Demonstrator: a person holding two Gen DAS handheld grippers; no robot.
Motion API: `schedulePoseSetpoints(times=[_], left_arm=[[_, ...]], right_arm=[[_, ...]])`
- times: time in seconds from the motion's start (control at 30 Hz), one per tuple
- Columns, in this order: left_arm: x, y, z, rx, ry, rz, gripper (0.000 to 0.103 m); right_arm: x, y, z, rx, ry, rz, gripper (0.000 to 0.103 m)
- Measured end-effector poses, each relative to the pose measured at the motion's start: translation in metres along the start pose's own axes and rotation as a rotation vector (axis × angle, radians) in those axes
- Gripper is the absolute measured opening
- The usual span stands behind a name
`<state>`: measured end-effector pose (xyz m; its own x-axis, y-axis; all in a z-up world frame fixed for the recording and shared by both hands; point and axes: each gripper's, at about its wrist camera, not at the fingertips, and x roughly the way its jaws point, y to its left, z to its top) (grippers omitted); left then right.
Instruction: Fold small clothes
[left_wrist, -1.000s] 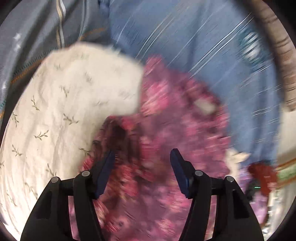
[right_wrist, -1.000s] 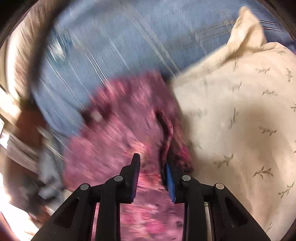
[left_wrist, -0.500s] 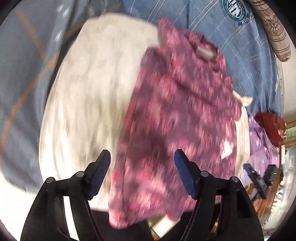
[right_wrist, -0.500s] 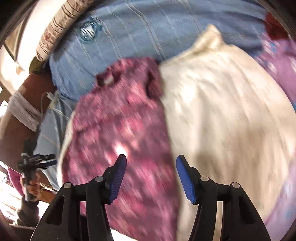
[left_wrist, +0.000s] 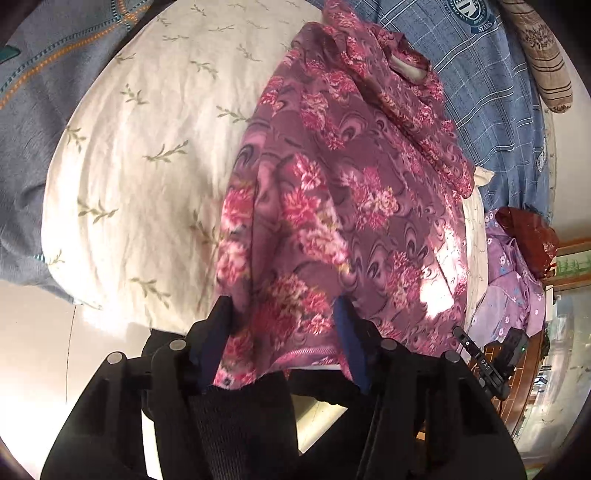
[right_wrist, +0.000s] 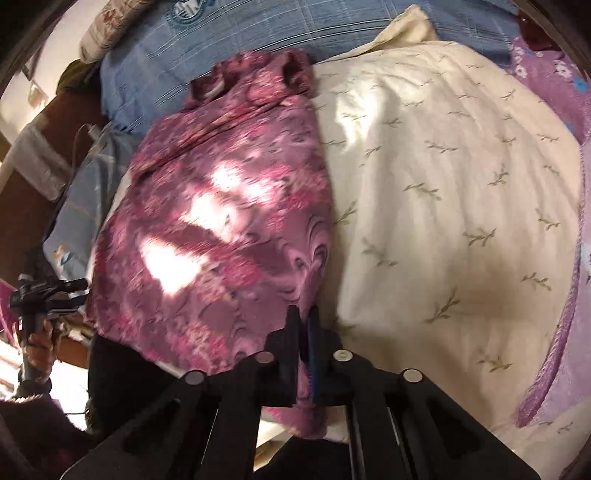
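A small magenta floral dress (left_wrist: 343, 192) lies lengthwise on a cream leaf-print pillow (left_wrist: 147, 155), neck end far from me. My left gripper (left_wrist: 282, 314) is open, its jaws astride the near hem with the cloth lying between them. In the right wrist view the dress (right_wrist: 229, 206) covers the left part of the pillow (right_wrist: 443, 192). My right gripper (right_wrist: 303, 314) is shut on the near hem corner at the dress's right edge.
A blue plaid bedsheet (left_wrist: 491, 85) lies behind the pillow, with a striped bolster (left_wrist: 543, 62) at the far edge. Lilac floral clothes (left_wrist: 513, 280) and a dark red garment (left_wrist: 528, 236) lie to the right. A grey-blue blanket (left_wrist: 40, 85) lies left.
Both grippers pulled back from the dress's upper part to its near hem. The right gripper, open half a second ago, has shut on the hem. The left gripper stayed open.
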<state>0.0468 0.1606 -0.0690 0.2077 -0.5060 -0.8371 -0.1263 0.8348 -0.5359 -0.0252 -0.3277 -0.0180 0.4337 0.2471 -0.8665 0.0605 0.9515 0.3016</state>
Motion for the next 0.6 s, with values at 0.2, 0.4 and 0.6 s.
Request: schedulePoseSetpoints(times=[0.2, 0.4, 0.6], left_arm=[[0.007, 0.013, -0.011, -0.016, 0.036, 0.017, 0.023], [-0.025, 0.044, -0.015, -0.058, -0.023, 0.122, 0.007], [-0.028, 0.056, -0.016, -0.077, -0.008, -0.006, 0.008]], right_arm=[[0.015, -0.008, -0.008, 0.066, 0.037, 0.038, 0.004], [-0.044, -0.022, -0.020, 0.130, -0.107, 0.134, 0.003], [-0.018, -0.044, -0.032, 0.216, -0.022, 0.105, 0.004]])
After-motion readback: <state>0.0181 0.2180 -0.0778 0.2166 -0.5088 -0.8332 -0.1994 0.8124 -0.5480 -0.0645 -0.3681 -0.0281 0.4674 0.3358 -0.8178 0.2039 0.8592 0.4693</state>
